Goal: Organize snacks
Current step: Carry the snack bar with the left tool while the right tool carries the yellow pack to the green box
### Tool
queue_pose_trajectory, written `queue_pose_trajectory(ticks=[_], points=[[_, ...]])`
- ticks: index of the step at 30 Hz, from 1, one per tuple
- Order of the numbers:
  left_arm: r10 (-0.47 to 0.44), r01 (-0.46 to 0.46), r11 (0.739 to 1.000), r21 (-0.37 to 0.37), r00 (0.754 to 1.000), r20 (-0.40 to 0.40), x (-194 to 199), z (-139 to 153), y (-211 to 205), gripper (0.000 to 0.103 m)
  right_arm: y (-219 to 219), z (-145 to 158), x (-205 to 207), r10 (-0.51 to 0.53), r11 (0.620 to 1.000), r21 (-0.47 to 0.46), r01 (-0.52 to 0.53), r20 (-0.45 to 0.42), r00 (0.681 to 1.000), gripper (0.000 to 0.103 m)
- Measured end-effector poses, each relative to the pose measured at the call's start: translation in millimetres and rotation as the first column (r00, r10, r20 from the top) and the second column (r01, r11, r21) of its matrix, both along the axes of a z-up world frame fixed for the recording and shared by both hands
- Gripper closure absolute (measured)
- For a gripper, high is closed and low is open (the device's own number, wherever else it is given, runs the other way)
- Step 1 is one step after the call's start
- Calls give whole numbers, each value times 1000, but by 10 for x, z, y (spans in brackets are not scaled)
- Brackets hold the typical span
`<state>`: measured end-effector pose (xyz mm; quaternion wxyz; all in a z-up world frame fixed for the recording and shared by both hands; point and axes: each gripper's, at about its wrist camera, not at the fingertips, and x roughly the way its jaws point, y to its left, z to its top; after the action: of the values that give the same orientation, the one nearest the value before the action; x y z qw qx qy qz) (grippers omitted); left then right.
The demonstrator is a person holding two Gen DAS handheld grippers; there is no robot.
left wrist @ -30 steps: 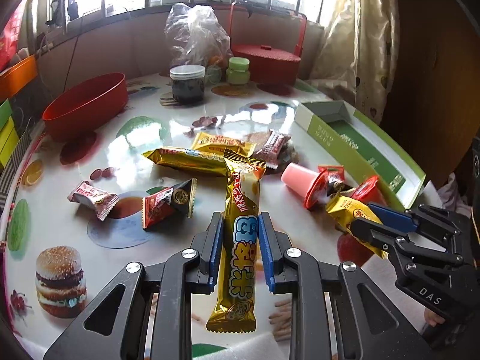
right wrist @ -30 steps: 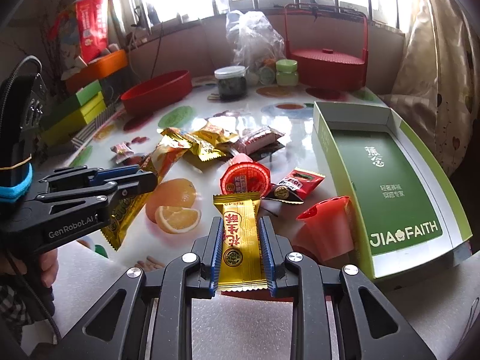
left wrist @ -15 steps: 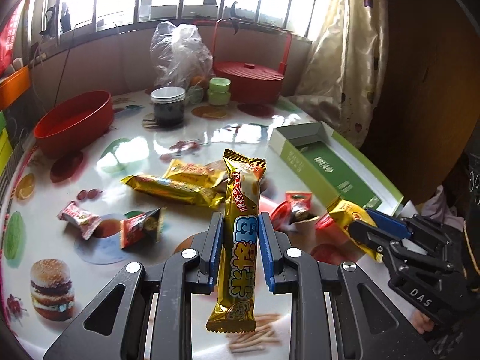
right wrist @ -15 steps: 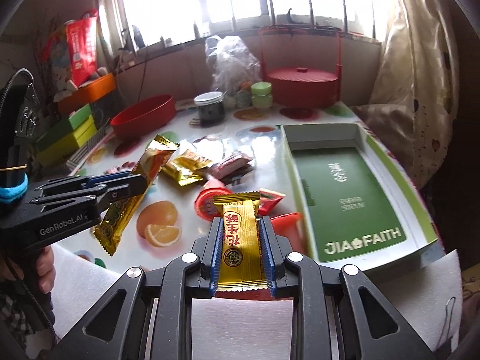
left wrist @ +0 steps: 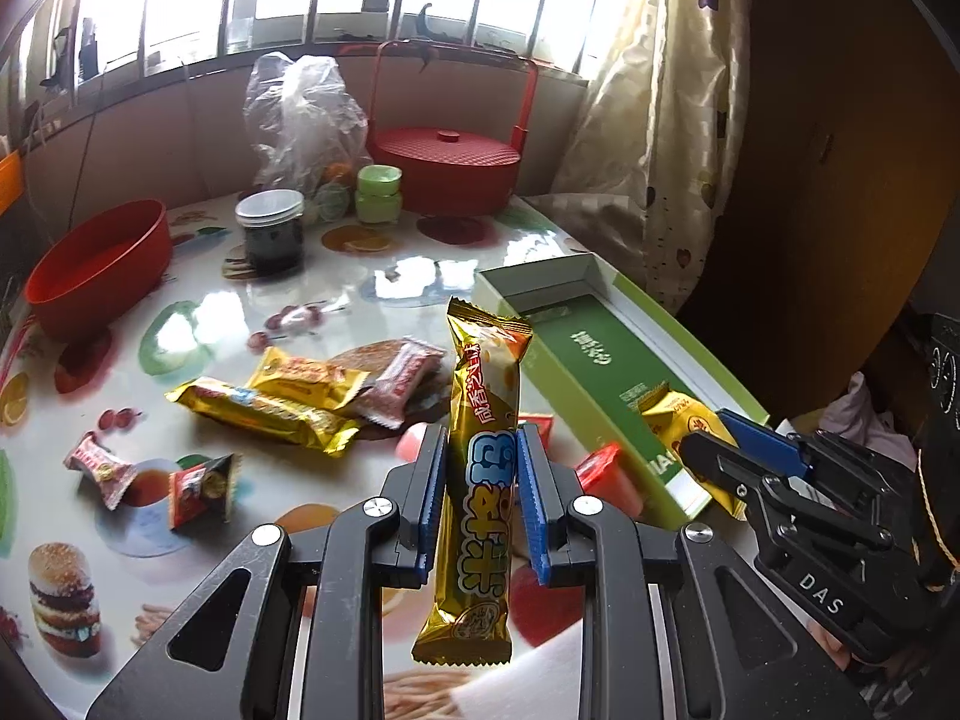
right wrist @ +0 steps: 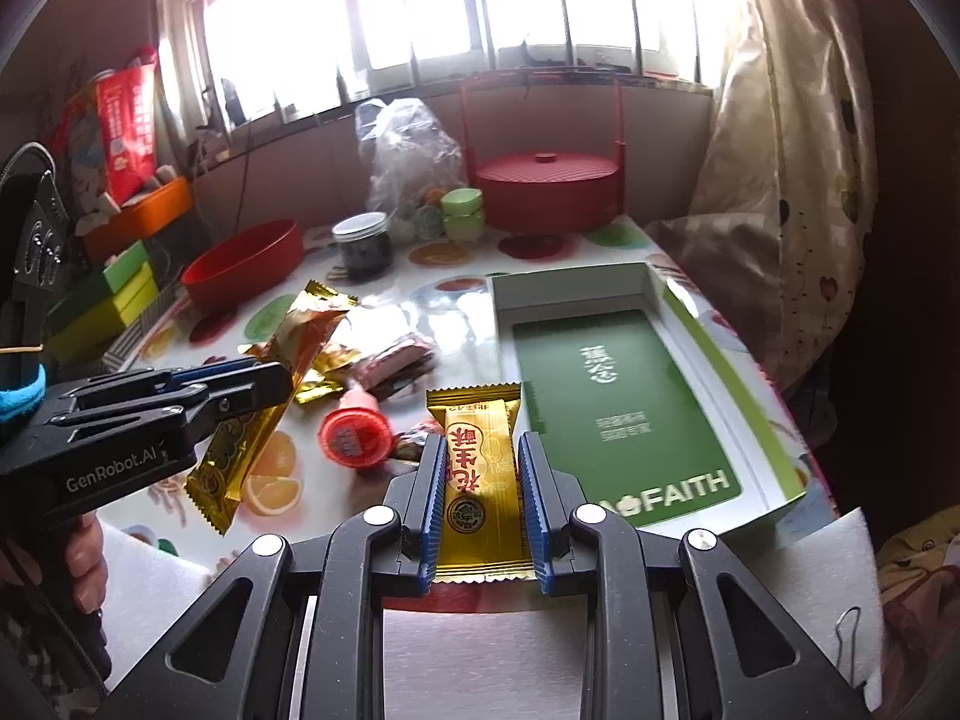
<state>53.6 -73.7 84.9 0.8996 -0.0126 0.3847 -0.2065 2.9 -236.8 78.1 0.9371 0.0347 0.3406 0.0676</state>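
A: Left hand-held gripper (left wrist: 477, 498)?
B: Clamped on long gold snack bar (left wrist: 480, 480), blue pads (left wrist: 433, 498) pressing both sides. Bar upright, held mid-length, raised above tabletop (left wrist: 210, 324), just left of green box (left wrist: 606, 372).

A: Right hand-held gripper (right wrist: 480, 504)?
B: Closed on short gold candy packet (right wrist: 480, 474), pinched at both long edges. Packet flat, lifted off tabletop, just left of green box (right wrist: 618, 408) near corner. From left wrist view, same packet (left wrist: 684, 426) over near end of green box, poking out of right hand-held gripper (left wrist: 714, 450).

A: Green box?
B: Open tray, white rim, green floor with print. Nothing visible inside.

A: Loose snacks?
B: Left of green box, on tabletop: gold bar (left wrist: 264, 417) lying flat, gold packet (left wrist: 312, 375) touching it, pink wrapper (left wrist: 399, 384) just beside. Farther left: small red packet (left wrist: 201, 483) and pink candy (left wrist: 99, 471). Red jelly cup (right wrist: 354, 435) near green box front corner, on its side.

A: Back of tabletop?
B: Red bowl (left wrist: 99, 267) far left of green box. Dark jar (left wrist: 270, 231), green pots (left wrist: 378, 195), plastic bag (left wrist: 303, 114), red lidded basket (left wrist: 444, 165) behind.
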Motion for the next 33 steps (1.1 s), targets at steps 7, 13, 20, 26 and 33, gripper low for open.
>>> queue_pose_trajectory(ticks=[7,13,20,26,33], points=[[-42,42,999,-12,999,-14,101,21,-312,79,-330,38,71,-73,997,-3,73,10,997,80],[-71,69,997,-40,997,-43,227,12,-553,79,-608,30,151,-131,991,-6,131,2,991,80],[-100,95,994,-62,991,-88,374,-54,-833,79,-811,-72,297,-166,986,-16,166,-28,986,80],[-125,118,990,-75,986,-110,452,-111,-1033,79,-932,-183,411,-181,983,-12,181,-57,982,80],[-155,141,985,-94,977,-150,529,-250,-1229,79,-1006,-282,515,-182,983,-21,181,-86,980,80]])
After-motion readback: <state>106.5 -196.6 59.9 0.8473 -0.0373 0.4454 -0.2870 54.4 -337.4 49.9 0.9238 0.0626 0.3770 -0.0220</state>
